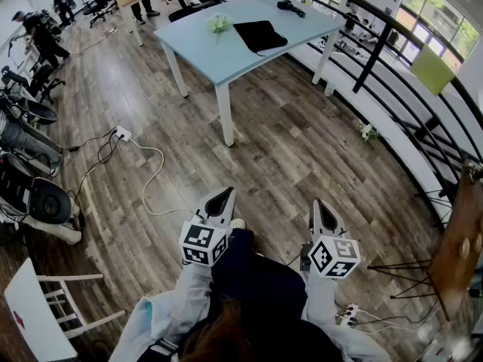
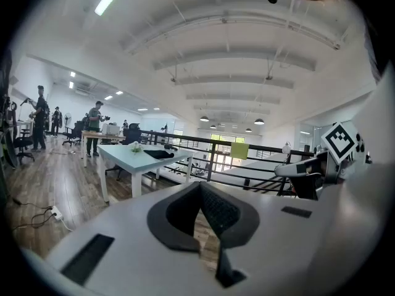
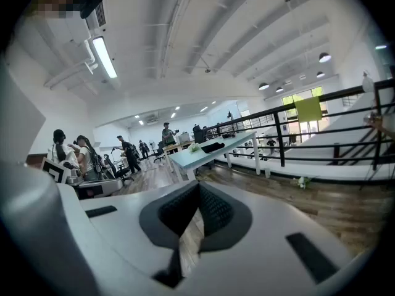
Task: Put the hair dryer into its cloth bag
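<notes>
A black cloth bag (image 1: 259,35) lies flat on a pale blue table (image 1: 226,55) far ahead. A black hair dryer (image 1: 290,7) rests near the table's far right corner. The bag (image 2: 159,155) and table (image 2: 126,158) show small in the left gripper view, and the bag (image 3: 212,147) in the right gripper view. My left gripper (image 1: 226,197) and right gripper (image 1: 322,210) are held close to my body over the wooden floor, well short of the table. Both are shut with nothing between the jaws.
A small white flower pot (image 1: 219,24) stands on the table beside the bag. A black railing (image 1: 377,44) runs along the right. A power strip with cables (image 1: 121,134) lies on the floor at left. A white chair (image 1: 45,308) is at lower left. People stand at the far desks (image 2: 95,119).
</notes>
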Motion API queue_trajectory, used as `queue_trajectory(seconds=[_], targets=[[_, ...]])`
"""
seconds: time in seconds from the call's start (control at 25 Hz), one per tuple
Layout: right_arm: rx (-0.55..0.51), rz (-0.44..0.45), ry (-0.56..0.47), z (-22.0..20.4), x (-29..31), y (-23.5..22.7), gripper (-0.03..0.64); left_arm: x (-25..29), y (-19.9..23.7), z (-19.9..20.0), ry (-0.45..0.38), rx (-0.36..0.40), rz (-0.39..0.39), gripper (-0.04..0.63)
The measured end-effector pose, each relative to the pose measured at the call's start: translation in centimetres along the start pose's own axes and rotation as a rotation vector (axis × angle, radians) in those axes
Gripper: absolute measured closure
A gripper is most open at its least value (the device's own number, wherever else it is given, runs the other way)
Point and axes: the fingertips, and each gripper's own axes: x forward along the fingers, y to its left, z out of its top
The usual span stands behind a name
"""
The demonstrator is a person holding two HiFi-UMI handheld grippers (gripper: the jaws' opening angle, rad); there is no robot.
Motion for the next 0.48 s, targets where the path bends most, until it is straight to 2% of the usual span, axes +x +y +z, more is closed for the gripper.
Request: queue_trajectory(seconds=[0.48], targets=[[0.016,0.012,0.002,-1.8,-0.8,1.3,0.607,-2.3,0.4,-1.4,-0.005,-0.016,0.02,0.58]])
